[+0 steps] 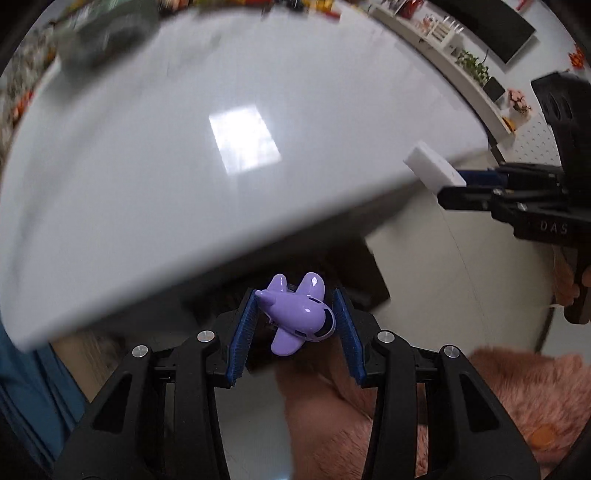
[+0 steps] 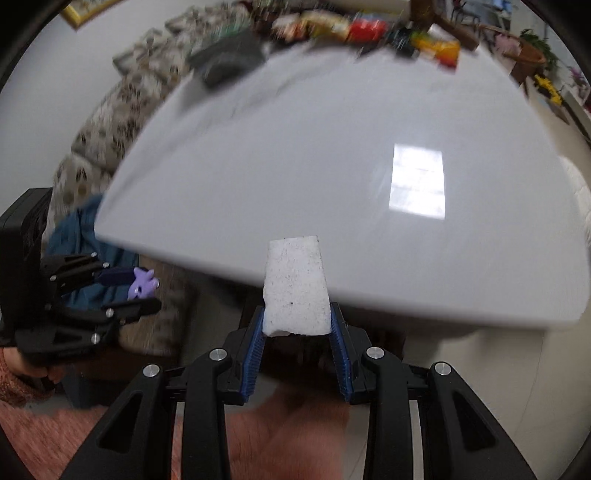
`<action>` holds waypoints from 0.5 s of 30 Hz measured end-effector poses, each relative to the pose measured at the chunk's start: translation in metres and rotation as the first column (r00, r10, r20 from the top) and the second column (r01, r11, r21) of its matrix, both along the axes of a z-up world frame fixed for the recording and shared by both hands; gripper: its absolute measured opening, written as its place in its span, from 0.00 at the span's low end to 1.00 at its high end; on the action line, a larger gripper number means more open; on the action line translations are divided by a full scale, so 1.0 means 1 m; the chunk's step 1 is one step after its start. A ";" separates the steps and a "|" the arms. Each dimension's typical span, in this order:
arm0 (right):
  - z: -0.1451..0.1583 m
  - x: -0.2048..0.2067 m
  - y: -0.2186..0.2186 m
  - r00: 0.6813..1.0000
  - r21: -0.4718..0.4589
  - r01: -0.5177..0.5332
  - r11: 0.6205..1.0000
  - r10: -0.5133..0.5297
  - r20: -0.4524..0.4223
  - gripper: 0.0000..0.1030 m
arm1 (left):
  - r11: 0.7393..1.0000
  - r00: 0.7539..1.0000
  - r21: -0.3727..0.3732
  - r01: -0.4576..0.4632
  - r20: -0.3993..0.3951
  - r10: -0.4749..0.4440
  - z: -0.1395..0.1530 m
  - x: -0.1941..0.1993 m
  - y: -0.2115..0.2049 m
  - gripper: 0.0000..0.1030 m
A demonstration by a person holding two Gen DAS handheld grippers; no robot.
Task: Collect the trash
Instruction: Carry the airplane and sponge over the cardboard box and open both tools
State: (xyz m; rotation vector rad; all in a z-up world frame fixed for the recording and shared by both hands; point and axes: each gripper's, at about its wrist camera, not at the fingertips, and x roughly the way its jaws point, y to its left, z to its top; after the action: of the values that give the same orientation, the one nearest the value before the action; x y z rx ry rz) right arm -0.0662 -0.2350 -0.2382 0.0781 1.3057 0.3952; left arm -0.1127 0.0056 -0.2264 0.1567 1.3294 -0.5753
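Note:
My left gripper (image 1: 295, 314) is shut on a small purple toy airplane (image 1: 297, 314), held off the near edge of the white table (image 1: 184, 166). It also shows in the right wrist view (image 2: 142, 286) at the far left. My right gripper (image 2: 297, 321) is shut on a white foam block (image 2: 295, 284), held just off the table's near edge (image 2: 332, 184). The block also shows in the left wrist view (image 1: 434, 168) at the right, between the right gripper's fingers (image 1: 469, 194).
A dark grey object (image 2: 229, 59) lies at the table's far left. Colourful packets (image 2: 369, 27) line the far edge, blurred. A patterned sofa (image 2: 122, 110) stands left of the table. A shelf with plants (image 1: 476, 70) runs along the right.

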 end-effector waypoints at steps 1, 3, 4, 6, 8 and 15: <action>-0.010 -0.005 0.005 1.000 -0.002 -0.004 1.000 0.004 -0.027 0.33 | 1.000 0.999 0.013 -0.009 -0.039 0.009 -0.019 -0.010 0.004 0.40; -0.037 -0.016 0.017 0.998 -0.011 -0.011 1.000 0.010 -0.067 0.33 | 0.999 0.993 0.010 -0.033 -0.115 0.034 -0.054 -0.019 0.008 0.40; -0.052 -0.021 0.023 0.997 -0.031 -0.017 0.999 0.014 -0.078 0.33 | 0.999 0.990 0.016 -0.044 -0.130 0.046 -0.066 -0.022 0.010 0.40; -0.088 -0.025 0.031 0.994 -0.053 -0.009 0.999 0.004 -0.109 0.33 | 0.996 0.982 0.047 -0.076 -0.170 0.083 -0.108 -0.026 0.013 0.40; -0.130 -0.025 0.036 0.992 -0.088 0.011 0.996 -0.023 -0.128 0.33 | 0.988 0.964 0.066 -0.143 -0.218 0.154 -0.151 -0.021 0.016 0.40; -0.256 -0.016 0.029 0.971 -0.226 0.098 0.969 -0.143 -0.194 0.35 | 0.936 0.886 0.240 -0.258 -0.329 0.328 -0.303 0.004 0.014 0.40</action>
State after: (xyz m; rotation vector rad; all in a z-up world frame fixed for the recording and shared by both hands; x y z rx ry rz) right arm -0.0827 -0.2063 -0.4947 0.0175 1.5361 0.1415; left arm -0.1090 0.0198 -0.5291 -0.0010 1.7345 -0.2196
